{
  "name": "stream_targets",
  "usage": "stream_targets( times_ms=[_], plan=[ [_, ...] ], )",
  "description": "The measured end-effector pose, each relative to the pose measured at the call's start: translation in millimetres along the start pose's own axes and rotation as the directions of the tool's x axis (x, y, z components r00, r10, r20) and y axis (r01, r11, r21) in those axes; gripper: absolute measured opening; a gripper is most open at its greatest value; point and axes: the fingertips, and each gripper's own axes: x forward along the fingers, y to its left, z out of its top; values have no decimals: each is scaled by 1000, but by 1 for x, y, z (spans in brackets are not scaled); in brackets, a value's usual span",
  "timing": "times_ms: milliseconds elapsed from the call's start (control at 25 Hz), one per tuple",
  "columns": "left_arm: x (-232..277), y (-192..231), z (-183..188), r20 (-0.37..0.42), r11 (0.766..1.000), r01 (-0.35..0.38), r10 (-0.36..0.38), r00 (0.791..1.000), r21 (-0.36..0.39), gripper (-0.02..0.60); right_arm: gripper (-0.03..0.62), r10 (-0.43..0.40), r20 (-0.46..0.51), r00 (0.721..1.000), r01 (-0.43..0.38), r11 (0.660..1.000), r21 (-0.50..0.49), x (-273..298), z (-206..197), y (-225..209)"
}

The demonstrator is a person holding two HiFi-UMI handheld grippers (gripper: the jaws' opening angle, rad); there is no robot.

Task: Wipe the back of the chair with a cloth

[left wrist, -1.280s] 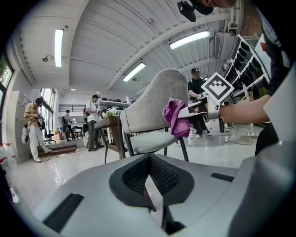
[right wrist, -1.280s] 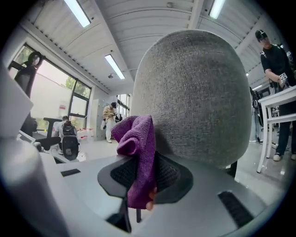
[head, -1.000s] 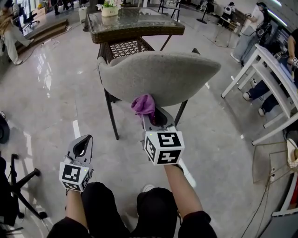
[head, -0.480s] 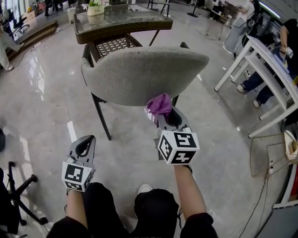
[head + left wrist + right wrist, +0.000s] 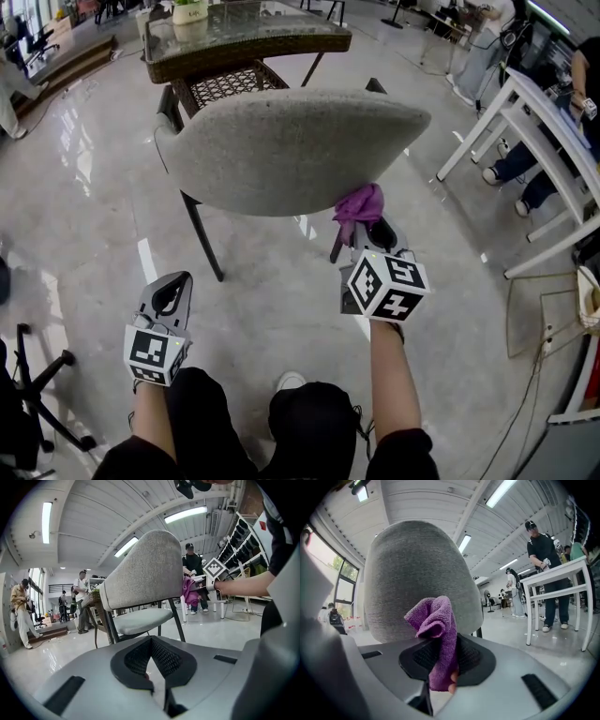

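A grey upholstered chair on dark legs stands with its curved back toward me; the same chair shows in the left gripper view. My right gripper is shut on a purple cloth, and the bunched cloth presses against the lower right part of the chair back. My left gripper hangs low on the left, apart from the chair, shut with nothing in it.
A glass-topped wicker table with a plant pot stands behind the chair. A white table frame is at the right, with people beyond it. An office chair base sits at the lower left on the glossy floor.
My right gripper has slid the purple cloth rightward along the lower edge of the chair back. The left gripper has stayed in place.
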Motion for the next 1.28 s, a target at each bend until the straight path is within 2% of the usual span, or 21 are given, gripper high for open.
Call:
stream_targets(
  times_ms=[160,320,520,720,920,1280],
  plan=[
    [1,5,-3,-8,1000,-8,8,1000,-9,9,95,-58,5,998,57,998,28,0,7,-23],
    [-3,11,-8,-9,999,-19,19,1000,-33,9,95,-69,13,997,69,997,37,-10,5,-24],
    [-8,9,-1,17,999,-9,10,1000,-43,9,95,-18,-12,1000,18,1000,2,-29,-15,5],
    [-12,9,6,31,997,-5,8,999,-82,9,94,31,-39,999,-30,999,14,-45,-32,32],
    [-8,15,13,55,997,-8,12,998,-72,9,94,63,-39,997,-64,998,-9,-49,-33,47],
    [8,25,37,26,994,-30,33,999,-106,9,94,109,-35,993,-110,994,-28,-41,-28,63]
  ],
)
